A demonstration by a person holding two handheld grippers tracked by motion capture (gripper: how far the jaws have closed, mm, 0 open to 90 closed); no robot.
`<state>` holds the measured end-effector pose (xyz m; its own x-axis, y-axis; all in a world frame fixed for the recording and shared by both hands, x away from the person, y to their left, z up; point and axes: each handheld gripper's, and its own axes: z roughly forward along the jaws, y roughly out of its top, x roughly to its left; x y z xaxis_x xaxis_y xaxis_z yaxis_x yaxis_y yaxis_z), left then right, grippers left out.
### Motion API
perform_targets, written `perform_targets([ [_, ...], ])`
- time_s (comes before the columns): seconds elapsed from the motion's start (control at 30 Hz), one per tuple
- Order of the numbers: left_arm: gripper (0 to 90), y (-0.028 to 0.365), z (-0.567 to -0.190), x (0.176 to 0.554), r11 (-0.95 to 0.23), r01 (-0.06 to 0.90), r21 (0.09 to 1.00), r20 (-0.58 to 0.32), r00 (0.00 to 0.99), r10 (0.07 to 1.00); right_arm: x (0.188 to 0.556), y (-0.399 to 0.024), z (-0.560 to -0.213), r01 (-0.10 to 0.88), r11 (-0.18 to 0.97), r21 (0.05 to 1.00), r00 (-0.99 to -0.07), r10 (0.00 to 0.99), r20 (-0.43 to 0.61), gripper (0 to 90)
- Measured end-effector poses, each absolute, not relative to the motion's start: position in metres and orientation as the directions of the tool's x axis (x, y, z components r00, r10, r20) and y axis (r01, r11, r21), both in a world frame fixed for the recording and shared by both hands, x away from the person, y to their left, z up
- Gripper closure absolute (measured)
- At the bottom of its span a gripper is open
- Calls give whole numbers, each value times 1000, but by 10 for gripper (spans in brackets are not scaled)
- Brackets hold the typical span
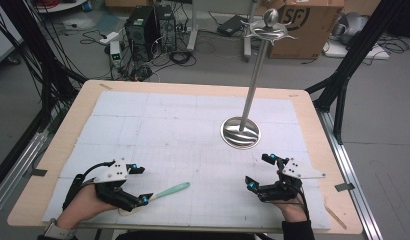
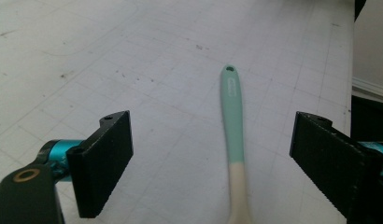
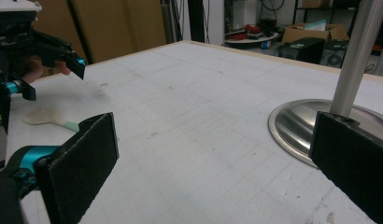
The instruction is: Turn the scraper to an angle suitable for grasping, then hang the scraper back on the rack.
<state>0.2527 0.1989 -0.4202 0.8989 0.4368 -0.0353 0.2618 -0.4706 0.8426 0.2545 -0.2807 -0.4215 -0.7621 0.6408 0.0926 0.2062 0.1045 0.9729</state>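
The spatula [image 1: 165, 192] lies flat on the desk [image 1: 193, 135], mint handle pointing toward the metal stand [image 1: 241, 131], pale head nearest the person. The left tongs [image 2: 210, 161] stand wide around its handle, pads touching nothing. A good grasp would centre the handle and close squarely. The right tongs [image 3: 213, 161] gape empty beside the stand's base. No container is present.

Both hands low at the near edge, each black two-jaw gripper wide open: left gripper [image 1: 141, 184], right gripper [image 1: 257, 171], nothing gripped.
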Motion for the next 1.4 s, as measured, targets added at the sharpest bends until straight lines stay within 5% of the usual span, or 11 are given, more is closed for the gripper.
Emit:
perform_targets([
  [0.93, 252, 173, -418, 267, -744, 324, 585, -59, 932, 359, 254, -279, -421, 210, 115, 971, -772, 629, 92, 2],
  [1.4, 509, 162, -417, 265, -808, 347, 476, -44, 927, 372, 253, -279, -421, 206, 101, 973, -775, 625, 99, 2],
])
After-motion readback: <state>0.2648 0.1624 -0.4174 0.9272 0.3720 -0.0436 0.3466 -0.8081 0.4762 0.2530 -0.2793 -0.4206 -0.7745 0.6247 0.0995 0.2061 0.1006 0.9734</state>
